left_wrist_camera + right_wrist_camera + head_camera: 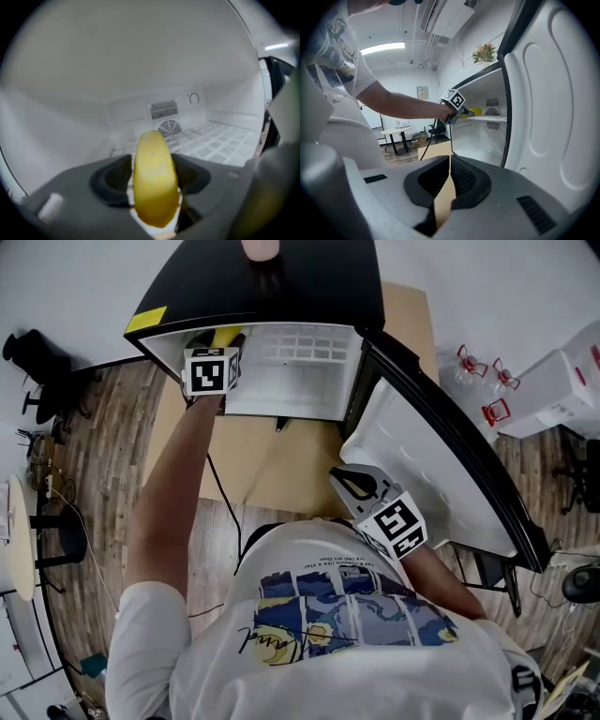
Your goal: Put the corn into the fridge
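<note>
The fridge (281, 287) stands open, its door (422, 456) swung out to the right. My left gripper (220, 341) reaches into the upper compartment over the white shelf (211, 143). The yellow corn (154, 183) lies between its jaws, pointing at the back-wall vent (168, 127). Thin white slits show on both sides of the cob, so the left gripper (154, 164) is open. The corn (226, 336) peeks out yellow at the fridge's left edge and shows as corn (475, 112) on the shelf in the right gripper view. My right gripper (352, 482) (450, 159) hangs shut and empty beside the door (553, 117).
The fridge sits on a brown cardboard sheet (272, 465) with a black cable across it. A pink object (262, 247) rests on the fridge top. Bottles (478, 381) and white boxes (562, 390) stand at the right. A round table (396, 132) and chairs are off to the left.
</note>
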### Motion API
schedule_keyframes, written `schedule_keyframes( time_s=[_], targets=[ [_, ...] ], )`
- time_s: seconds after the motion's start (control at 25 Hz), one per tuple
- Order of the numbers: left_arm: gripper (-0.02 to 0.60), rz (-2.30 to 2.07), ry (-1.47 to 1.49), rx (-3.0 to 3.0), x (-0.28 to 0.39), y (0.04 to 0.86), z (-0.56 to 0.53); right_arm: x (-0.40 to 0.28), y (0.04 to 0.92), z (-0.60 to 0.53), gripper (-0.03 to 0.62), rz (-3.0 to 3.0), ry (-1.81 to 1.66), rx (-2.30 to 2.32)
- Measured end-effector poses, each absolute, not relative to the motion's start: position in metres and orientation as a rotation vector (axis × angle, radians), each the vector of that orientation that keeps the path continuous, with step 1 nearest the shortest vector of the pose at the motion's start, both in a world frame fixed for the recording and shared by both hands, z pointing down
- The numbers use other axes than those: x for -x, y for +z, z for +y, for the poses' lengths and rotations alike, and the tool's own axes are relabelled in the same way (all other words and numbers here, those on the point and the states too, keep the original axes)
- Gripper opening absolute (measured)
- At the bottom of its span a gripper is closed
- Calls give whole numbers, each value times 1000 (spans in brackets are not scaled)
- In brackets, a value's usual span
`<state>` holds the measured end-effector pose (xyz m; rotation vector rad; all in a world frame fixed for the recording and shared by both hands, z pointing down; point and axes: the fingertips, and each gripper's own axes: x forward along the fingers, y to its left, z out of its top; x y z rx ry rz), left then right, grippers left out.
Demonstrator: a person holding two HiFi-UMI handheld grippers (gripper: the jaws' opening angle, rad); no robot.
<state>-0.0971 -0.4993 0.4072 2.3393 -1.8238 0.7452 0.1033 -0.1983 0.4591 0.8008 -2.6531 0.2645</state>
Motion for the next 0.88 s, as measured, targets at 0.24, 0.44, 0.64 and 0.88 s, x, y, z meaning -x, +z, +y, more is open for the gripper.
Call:
schedule_keyframes(
  time_s=[0.24, 0.44, 0.64, 0.88],
  targets=[
    [268, -1824, 709, -2334, 101, 408, -486, -101, 461, -192, 17, -2655, 269, -774],
    [268, -1810, 678, -2337, 101, 408, -471, -96, 462, -188, 17, -2658, 267, -748],
    [268, -1808, 651, -2347, 102, 405, -454, -92, 461, -182, 17, -2663, 259, -722],
    [268, -1791, 633, -2347, 109, 410, -434, -84, 463, -178, 17, -2662, 253, -697]
  ],
)
